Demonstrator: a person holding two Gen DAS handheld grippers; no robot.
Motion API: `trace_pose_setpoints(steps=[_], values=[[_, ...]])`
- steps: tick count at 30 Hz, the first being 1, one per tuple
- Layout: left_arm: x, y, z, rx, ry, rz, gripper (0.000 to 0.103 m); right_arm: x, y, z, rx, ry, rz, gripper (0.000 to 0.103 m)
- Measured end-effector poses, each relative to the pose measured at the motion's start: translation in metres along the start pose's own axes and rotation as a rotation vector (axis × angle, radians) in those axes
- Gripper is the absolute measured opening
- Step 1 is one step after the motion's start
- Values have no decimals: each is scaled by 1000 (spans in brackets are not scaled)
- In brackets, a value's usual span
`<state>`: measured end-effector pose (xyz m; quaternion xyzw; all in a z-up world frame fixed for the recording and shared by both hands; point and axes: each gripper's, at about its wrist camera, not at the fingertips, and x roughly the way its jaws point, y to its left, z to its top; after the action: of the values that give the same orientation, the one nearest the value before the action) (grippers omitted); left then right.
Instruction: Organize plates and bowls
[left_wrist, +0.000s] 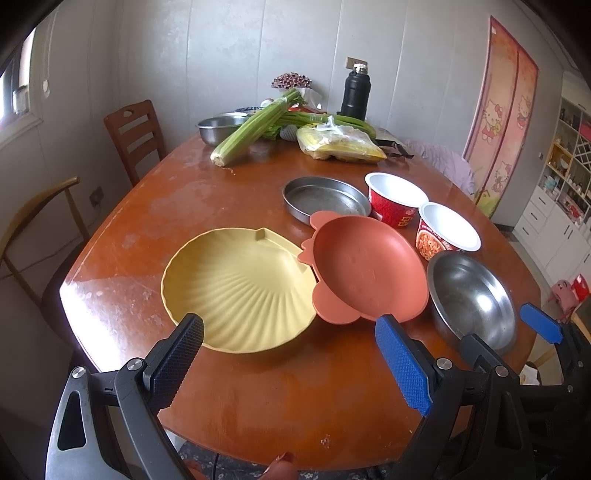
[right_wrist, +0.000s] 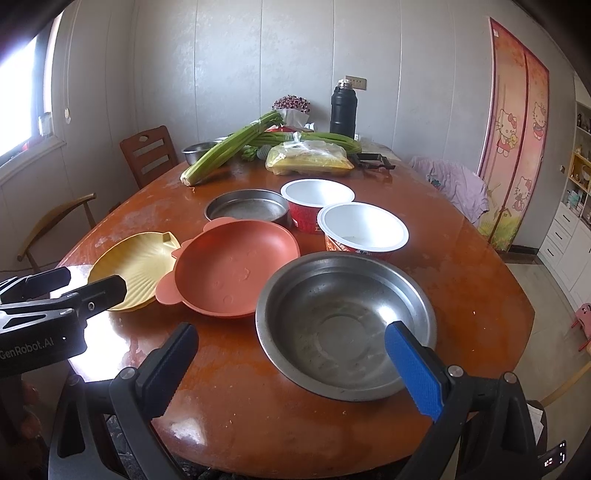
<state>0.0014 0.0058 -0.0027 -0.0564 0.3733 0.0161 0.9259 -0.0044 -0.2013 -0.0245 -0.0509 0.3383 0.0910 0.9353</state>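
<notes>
- Spanning most of both views, an oval reddish-brown wooden tabletop (left_wrist: 229, 206) carries all the dishes along its near right part, with celery, a bagged yellow item and a black flask at the far end.
- The yellow shell-shaped plastic plate (left_wrist: 236, 288) lies flat near the near left edge; its fan ribs spread toward the near edge and its squared hinge notch points to the far end, so its long axis is judged to run roughly across the tabletop.
- The orange bear-eared plastic plate (left_wrist: 365, 266) is tilted, its left rim overlapping the shell plate's right rim.
- The round stainless steel bowl (right_wrist: 343, 325) stands upright by the near right edge, just beside the orange plate.
- A shallow round metal pan (left_wrist: 325, 197) and two red paper cup bowls with white interiors (left_wrist: 397, 197) sit behind, toward the middle.
- The left gripper (left_wrist: 290, 354) hovers with its tongs wide apart over the shell plate's near rim; nothing is held.
- The right gripper (right_wrist: 291, 365) is likewise spread apart and empty, straddling the steel bowl's near rim.
- Stacking is judged not yet begun; a rim should be pinched squarely, and lifted level.
</notes>
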Motion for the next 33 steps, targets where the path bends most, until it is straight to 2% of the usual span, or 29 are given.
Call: trace_pose_setpoints(steps=[24, 27, 33], values=[[4, 0, -2, 4, 6, 0, 95, -1, 4, 2, -11, 0, 8, 101], [4, 1, -2, -2, 9, 2, 95, -1, 8, 4, -26, -4, 26, 101], [4, 29, 0, -68, 10, 30, 95, -3, 25, 14, -107, -28, 96, 101]])
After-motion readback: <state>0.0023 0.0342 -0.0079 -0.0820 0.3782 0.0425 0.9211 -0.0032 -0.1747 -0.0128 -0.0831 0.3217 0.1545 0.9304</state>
